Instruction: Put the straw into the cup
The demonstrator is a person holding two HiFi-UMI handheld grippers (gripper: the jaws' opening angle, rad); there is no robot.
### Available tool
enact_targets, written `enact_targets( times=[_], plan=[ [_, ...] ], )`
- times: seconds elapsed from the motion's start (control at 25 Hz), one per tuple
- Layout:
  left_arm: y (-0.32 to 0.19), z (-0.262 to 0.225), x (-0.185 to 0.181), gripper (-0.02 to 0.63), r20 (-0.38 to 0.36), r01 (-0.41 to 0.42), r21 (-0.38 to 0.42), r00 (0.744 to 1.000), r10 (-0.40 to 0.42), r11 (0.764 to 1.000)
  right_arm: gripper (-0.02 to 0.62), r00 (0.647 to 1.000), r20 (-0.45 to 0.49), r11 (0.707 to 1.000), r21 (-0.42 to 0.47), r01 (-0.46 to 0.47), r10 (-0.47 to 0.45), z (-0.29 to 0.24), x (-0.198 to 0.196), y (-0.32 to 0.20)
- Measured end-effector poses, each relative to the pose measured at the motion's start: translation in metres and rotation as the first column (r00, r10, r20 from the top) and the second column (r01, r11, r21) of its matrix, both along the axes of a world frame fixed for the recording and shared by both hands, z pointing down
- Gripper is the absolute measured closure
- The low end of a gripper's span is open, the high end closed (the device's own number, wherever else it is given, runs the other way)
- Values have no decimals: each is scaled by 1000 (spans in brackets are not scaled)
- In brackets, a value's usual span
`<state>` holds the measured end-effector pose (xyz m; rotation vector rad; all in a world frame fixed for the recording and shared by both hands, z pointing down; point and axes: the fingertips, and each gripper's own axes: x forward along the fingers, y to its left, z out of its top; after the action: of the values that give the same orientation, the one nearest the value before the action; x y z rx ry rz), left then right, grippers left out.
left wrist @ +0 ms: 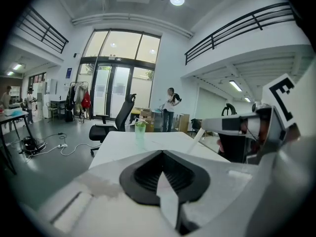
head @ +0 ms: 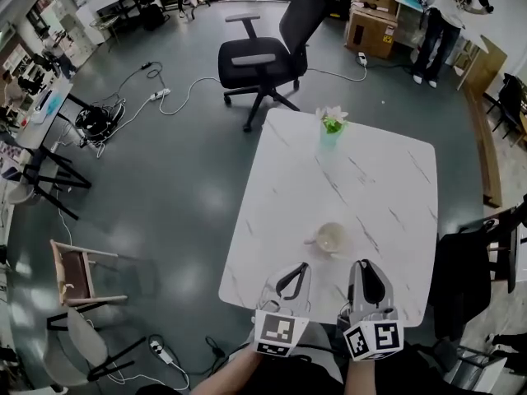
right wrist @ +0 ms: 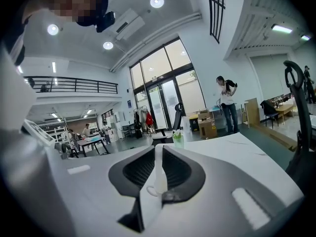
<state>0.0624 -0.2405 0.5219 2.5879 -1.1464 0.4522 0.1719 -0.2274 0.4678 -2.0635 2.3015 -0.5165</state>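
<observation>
A pale cup (head: 331, 239) with a handle on its left stands on the white marble table (head: 387, 179), near the front. Both grippers hover over the table's front edge, just short of the cup. My right gripper (head: 362, 267) (right wrist: 159, 149) is shut on a thin white straw (right wrist: 159, 171) that stands upright between its pads. In the left gripper view the straw (left wrist: 199, 135) slants down out of the right gripper's jaws. My left gripper (head: 297, 268) (left wrist: 162, 154) is to the left of the right one, its jaws together and holding nothing.
A green vase with white flowers (head: 332, 124) stands at the table's far edge. A black office chair (head: 263, 56) is beyond the table and dark chairs (head: 473, 278) stand at its right. Cables lie on the floor at the left, and a person (head: 436, 23) stands far off.
</observation>
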Motion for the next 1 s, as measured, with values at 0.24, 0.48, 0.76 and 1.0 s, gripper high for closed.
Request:
enact_targets(
  times=[0.24, 0.48, 0.76, 1.0],
  plan=[
    [-9, 20, 13, 604, 7, -21, -62, 1000, 21, 998, 549, 1000, 15, 1000, -28, 9, -9, 18, 11, -21],
    [-23, 32, 16, 604, 35, 5, -84, 999, -2, 996, 548, 999, 28, 997, -78, 28, -26, 45, 16, -40],
    [-38, 51, 20, 604, 55, 23, -114, 998, -17, 993, 548, 998, 34, 990, -133, 55, -50, 81, 18, -60],
    [-43, 69, 24, 604, 71, 41, -147, 997, -31, 988, 548, 996, 23, 982, -171, 84, -81, 105, 17, -71]
  ],
)
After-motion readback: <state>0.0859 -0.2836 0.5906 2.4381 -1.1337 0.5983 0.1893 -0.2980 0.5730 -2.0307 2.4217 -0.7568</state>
